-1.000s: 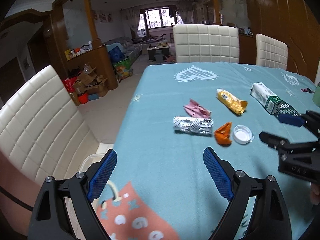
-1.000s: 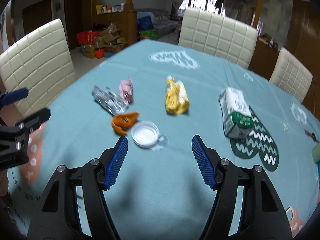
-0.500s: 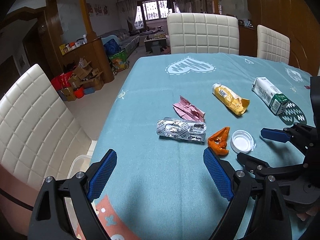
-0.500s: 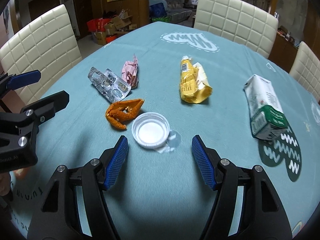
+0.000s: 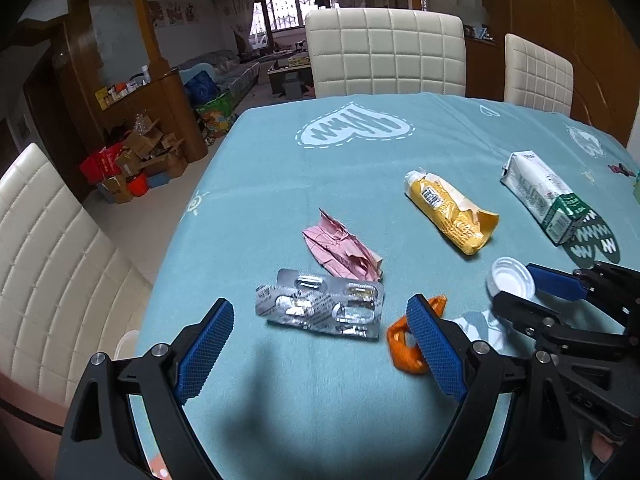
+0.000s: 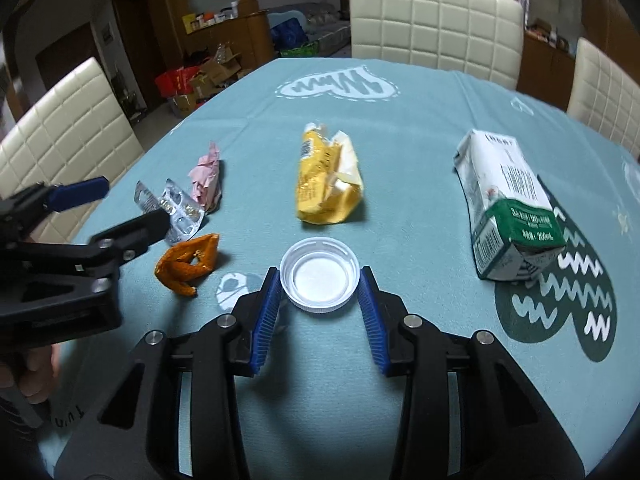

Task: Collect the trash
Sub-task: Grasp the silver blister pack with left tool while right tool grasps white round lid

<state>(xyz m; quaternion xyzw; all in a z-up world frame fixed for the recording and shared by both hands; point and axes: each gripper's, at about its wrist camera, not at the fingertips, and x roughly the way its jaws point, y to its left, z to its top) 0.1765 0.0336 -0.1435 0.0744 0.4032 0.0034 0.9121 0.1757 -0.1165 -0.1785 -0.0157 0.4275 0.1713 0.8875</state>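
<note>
Trash lies on a teal tablecloth. My right gripper (image 6: 319,285) is open with its blue pads either side of a white plastic lid (image 6: 319,274), which also shows in the left wrist view (image 5: 511,283). My left gripper (image 5: 320,344) is open and empty, just short of a silver blister pack (image 5: 320,307). An orange wrapper (image 5: 404,342) lies by its right finger. A crumpled pink paper (image 5: 340,252), a yellow wrapper (image 5: 450,210) and a white and green carton (image 5: 540,196) lie farther off.
Cream padded chairs stand at the far side (image 5: 384,52), far right (image 5: 536,76) and left (image 5: 48,264) of the table. The table's left edge (image 5: 176,236) drops to the floor. Boxes and clutter (image 5: 132,160) sit by a wooden counter.
Both grippers have moved forward over the table. The right gripper now straddles the white lid and has narrowed. The left gripper has come close to the blister pack.
</note>
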